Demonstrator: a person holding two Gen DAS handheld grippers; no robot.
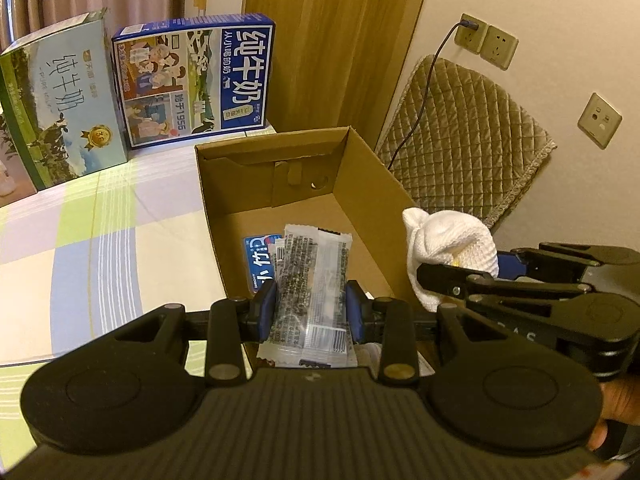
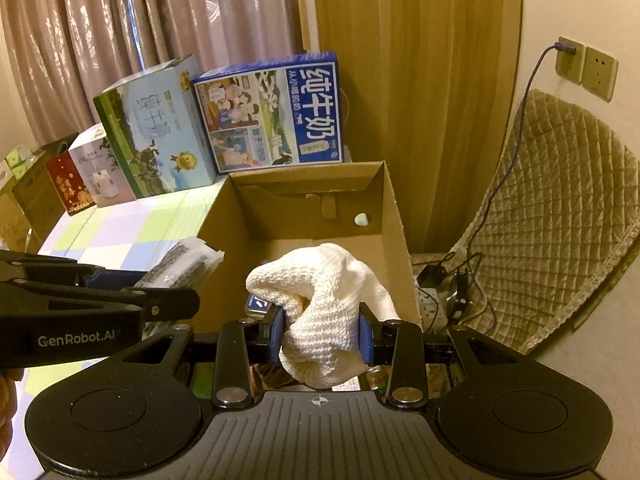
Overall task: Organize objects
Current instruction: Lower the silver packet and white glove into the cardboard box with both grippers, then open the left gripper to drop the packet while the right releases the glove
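My left gripper (image 1: pixel 311 312) is shut on a clear snack packet (image 1: pixel 310 280) with black print, held over the near edge of an open cardboard box (image 1: pixel 368 176). A blue packet (image 1: pixel 258 258) lies on the box floor under it. My right gripper (image 2: pixel 323 336) is shut on a bunched white knitted cloth (image 2: pixel 324 300), just above the same cardboard box (image 2: pixel 394 216). In the left wrist view the cloth (image 1: pixel 448 240) and the right gripper (image 1: pixel 460 276) sit at the box's right wall. In the right wrist view the left gripper (image 2: pixel 160 292) holds the snack packet (image 2: pixel 184 262) at the left.
Two milk cartons, one green (image 1: pixel 64 104) and one blue (image 1: pixel 196 80), stand behind the box on a checked tablecloth (image 1: pixel 100 216). A quilted chair (image 2: pixel 560 216), cables and a power strip (image 2: pixel 436 300) lie right of the box. Smaller boxes (image 2: pixel 92 172) line the table's far left.
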